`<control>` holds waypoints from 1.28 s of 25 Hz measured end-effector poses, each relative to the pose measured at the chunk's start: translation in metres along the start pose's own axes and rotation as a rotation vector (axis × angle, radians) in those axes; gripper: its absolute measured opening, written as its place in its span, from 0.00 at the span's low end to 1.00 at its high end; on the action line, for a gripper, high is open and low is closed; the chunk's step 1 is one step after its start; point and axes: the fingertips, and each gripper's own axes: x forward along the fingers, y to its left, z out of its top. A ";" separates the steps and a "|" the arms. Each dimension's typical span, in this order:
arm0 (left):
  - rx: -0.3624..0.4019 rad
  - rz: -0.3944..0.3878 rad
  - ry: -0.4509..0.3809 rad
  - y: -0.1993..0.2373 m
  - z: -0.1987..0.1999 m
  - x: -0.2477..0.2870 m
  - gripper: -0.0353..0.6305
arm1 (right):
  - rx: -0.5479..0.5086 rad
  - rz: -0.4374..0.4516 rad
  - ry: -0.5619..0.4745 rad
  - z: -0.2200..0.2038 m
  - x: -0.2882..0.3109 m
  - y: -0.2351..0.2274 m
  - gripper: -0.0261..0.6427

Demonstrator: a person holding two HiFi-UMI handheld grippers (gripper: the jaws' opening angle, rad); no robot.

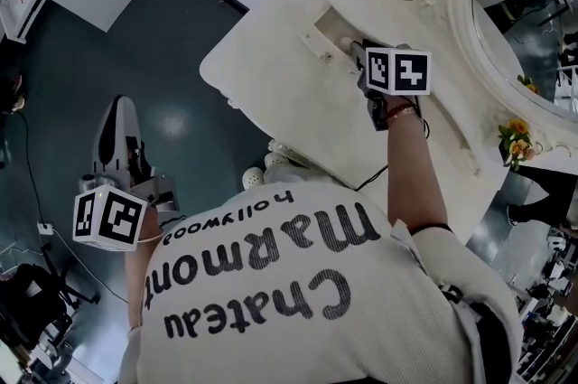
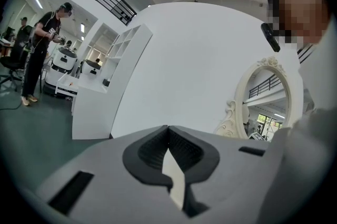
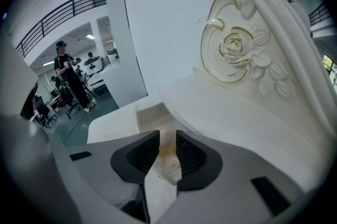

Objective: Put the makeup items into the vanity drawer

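Note:
The open vanity drawer (image 1: 318,33) (image 3: 150,114) is a shallow recess in the front of the cream vanity (image 1: 271,75). My right gripper (image 1: 352,50) (image 3: 167,139) reaches to the drawer's mouth, shut on a small cream makeup item (image 3: 168,158) (image 1: 345,44); its shape is mostly hidden by the jaws. My left gripper (image 1: 118,107) (image 2: 168,130) hangs low at the person's left side over the dark floor, far from the vanity. Its jaws meet at the tips with nothing between them. No other makeup items show.
An ornate oval mirror (image 1: 533,12) (image 2: 266,96) with a carved rose frame (image 3: 234,50) stands behind the drawer. Yellow flowers (image 1: 515,138) sit at the vanity's right. A white shelf unit (image 2: 100,86) and another person (image 2: 42,54) stand across the green floor.

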 end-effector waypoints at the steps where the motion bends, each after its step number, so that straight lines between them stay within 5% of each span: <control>1: -0.001 -0.006 0.001 -0.001 0.000 -0.001 0.07 | 0.026 0.002 -0.021 0.002 -0.005 0.001 0.21; 6: -0.004 -0.056 0.002 -0.009 0.000 -0.001 0.06 | 0.228 0.045 -0.138 0.008 -0.036 0.008 0.20; 13: 0.007 -0.177 0.016 -0.036 -0.003 0.007 0.06 | 0.361 -0.009 -0.234 0.004 -0.086 0.008 0.20; 17: 0.025 -0.243 0.033 -0.055 -0.007 0.001 0.06 | 0.436 0.042 -0.300 -0.003 -0.112 0.037 0.20; 24: 0.061 -0.340 0.040 -0.085 -0.018 -0.014 0.06 | 0.403 0.148 -0.458 0.001 -0.152 0.091 0.16; 32: 0.064 -0.351 0.026 -0.099 -0.025 -0.030 0.06 | 0.284 0.227 -0.698 0.021 -0.205 0.132 0.11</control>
